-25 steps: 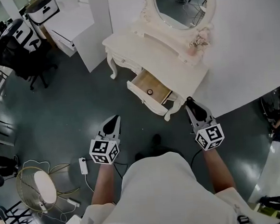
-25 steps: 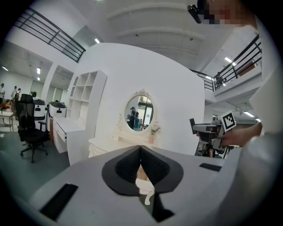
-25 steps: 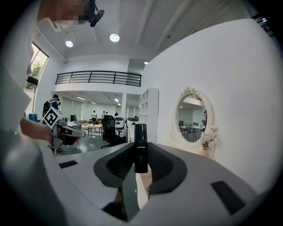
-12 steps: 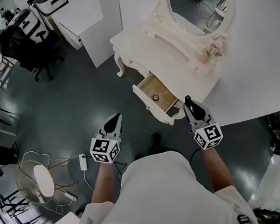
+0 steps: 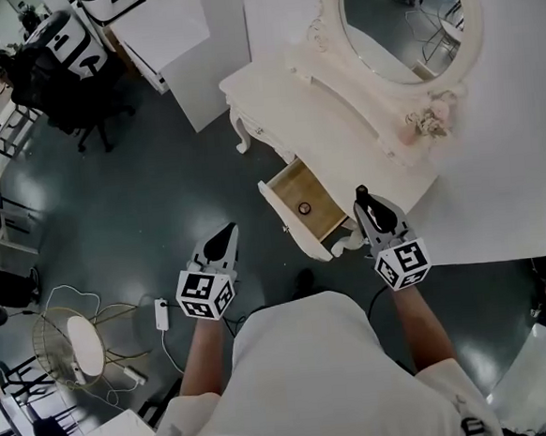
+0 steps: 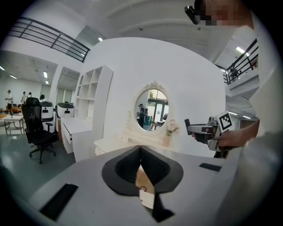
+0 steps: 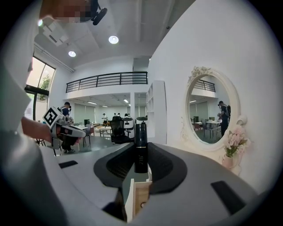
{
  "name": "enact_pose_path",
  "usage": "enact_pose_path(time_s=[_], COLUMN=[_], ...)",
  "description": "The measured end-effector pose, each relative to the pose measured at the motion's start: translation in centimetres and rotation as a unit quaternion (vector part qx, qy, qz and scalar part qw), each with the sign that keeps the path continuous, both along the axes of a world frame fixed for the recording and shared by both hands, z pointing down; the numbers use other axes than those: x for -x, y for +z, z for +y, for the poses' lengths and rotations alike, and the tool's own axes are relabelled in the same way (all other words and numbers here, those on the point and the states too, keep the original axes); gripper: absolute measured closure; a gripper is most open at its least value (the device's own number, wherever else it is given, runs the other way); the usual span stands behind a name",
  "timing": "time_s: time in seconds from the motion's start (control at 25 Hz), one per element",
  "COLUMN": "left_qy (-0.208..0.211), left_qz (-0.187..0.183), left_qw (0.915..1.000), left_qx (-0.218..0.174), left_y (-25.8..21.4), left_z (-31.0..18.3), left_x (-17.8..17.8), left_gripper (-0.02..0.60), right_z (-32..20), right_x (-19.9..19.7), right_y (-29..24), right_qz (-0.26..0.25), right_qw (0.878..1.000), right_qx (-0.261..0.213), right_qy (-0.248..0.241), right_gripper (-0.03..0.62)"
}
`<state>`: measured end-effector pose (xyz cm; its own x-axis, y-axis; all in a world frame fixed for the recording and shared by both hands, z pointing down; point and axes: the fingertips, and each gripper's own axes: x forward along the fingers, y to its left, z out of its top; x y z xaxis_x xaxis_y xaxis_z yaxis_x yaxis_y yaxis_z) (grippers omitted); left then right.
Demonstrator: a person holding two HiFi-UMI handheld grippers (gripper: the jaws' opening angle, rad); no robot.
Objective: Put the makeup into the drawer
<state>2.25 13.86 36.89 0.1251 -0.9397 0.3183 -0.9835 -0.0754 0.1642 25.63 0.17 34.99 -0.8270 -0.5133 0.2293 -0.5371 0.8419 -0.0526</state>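
makeup tube (image 7: 140, 148): black
drawer (image 5: 294, 184): pale wood inside, cream front
surface (image 5: 303, 116): cream
floor (image 5: 140, 204): dark grey

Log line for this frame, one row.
left gripper: shut, empty | right gripper: shut on black makeup tube | drawer: open
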Motion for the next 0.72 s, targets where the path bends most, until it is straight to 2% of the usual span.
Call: enact_pose_path(time_s=[0.36, 0.72], left_qy=[-0.011, -0.005], left_qz=[-0.018, -0.016], left_qw=[0.9998, 0.9996], left_qx=[0.001, 0.021], left_y=[-0.2, 0.5], left_z=[-5.4, -7.8], left_x=[-1.6, -1.6], left_gripper=[0.565, 0.565], right_z=[-5.5, -7.0], right_x=[-0.4, 0.6], right_y=[1.8, 2.8], right_qz=[-0.003, 0.001], right_qw=[1.0, 0.999], right_qx=[0.016, 0.032], right_qy=[-0.022, -0.03], right_gripper=[0.488, 0.488])
